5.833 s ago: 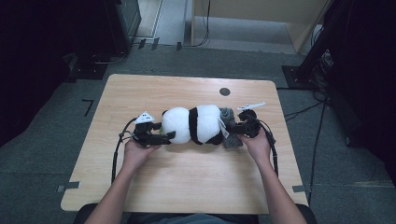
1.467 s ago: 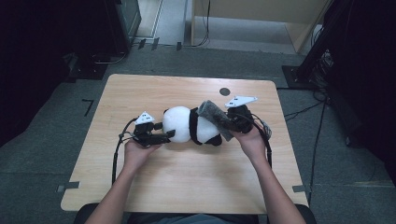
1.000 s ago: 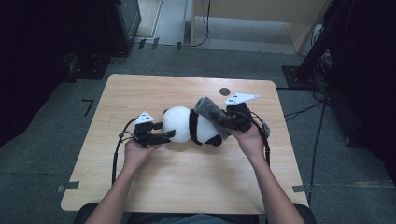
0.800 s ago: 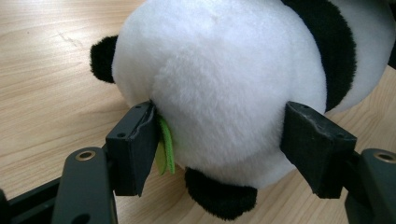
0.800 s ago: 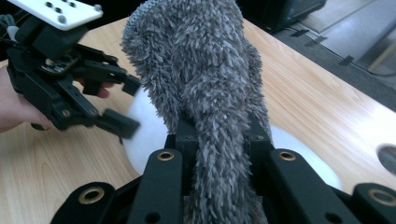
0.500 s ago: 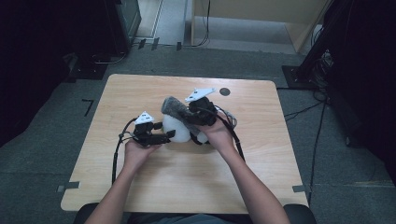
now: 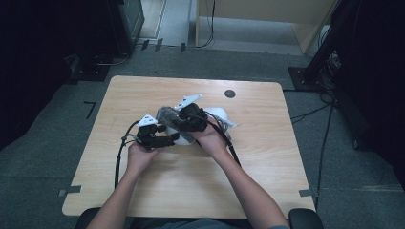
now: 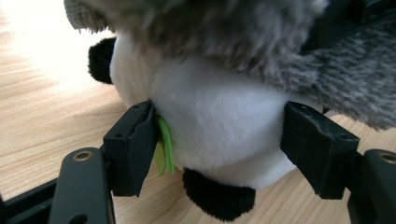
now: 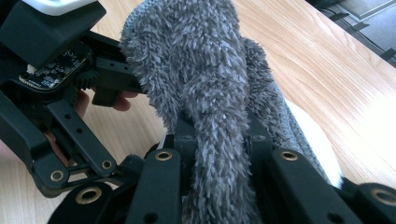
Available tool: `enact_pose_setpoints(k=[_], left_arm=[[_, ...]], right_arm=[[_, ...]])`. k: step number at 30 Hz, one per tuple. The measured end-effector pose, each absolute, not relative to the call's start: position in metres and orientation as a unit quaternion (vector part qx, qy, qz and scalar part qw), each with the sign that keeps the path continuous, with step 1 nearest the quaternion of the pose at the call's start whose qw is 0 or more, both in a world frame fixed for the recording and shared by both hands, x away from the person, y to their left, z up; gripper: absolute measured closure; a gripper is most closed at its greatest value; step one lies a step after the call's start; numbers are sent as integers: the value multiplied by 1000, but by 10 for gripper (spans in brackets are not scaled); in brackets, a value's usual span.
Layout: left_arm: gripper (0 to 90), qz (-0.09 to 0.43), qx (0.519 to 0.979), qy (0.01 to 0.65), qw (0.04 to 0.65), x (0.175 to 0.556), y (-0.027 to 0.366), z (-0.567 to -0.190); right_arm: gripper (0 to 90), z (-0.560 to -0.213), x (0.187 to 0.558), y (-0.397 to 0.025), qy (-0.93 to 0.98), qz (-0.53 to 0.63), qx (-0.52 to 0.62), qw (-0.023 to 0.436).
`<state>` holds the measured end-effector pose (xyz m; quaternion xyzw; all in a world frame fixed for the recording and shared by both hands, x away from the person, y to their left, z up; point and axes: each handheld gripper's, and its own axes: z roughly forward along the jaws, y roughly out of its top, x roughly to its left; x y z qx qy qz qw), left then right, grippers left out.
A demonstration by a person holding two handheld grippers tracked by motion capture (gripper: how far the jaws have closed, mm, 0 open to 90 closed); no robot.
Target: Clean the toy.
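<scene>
- The left gripper (image 8: 219, 140), at frame centre in its own view, clamps the white body of a panda plush toy (image 8: 210, 126), one jaw pressed into each flank and a green tag caught against the left-hand jaw.
- The right gripper (image 9: 215, 140) is closed narrowly on a fold of grey fuzzy cloth (image 9: 205, 79), which rises from the bottom centre of its view towards the top.
- In the high view, the left gripper (image 7: 160, 138) and right gripper (image 7: 184, 121) meet just left of the frame's centre, with the cloth (image 7: 167, 114) drawn over the toy (image 7: 217, 117), whose white end pokes out to the right.
- The step in hand appears to be pulling the grey cloth over the panda, as a cover or garment, while the other gripper steadies the toy.
- The next move likely calls for drawing the cloth further along the body without loosening the clamp on the toy; the pile may snag.
- The toy rests on the wooden table (image 7: 267, 181), near a small dark round mark (image 7: 229, 93) in the upper centre.
- No container is seen on the table.
</scene>
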<state>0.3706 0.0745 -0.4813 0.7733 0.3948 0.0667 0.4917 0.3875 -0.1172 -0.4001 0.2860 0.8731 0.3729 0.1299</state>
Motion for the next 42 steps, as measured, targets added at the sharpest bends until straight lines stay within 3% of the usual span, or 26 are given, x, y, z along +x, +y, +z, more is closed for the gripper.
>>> enact_pose_setpoints(k=[10, 23, 36, 42], left_arm=[[279, 68, 777, 392, 488, 371, 74, -481], [279, 68, 778, 390, 488, 371, 74, -481], [278, 68, 778, 389, 489, 372, 75, -481], [273, 61, 778, 385, 492, 374, 75, -481]], right_arm=[[740, -390, 383, -137, 878, 354, 286, 148], [743, -384, 376, -193, 856, 383, 321, 132], [742, -382, 371, -257, 828, 393, 371, 147], [747, -392, 379, -270, 821, 400, 388, 125]])
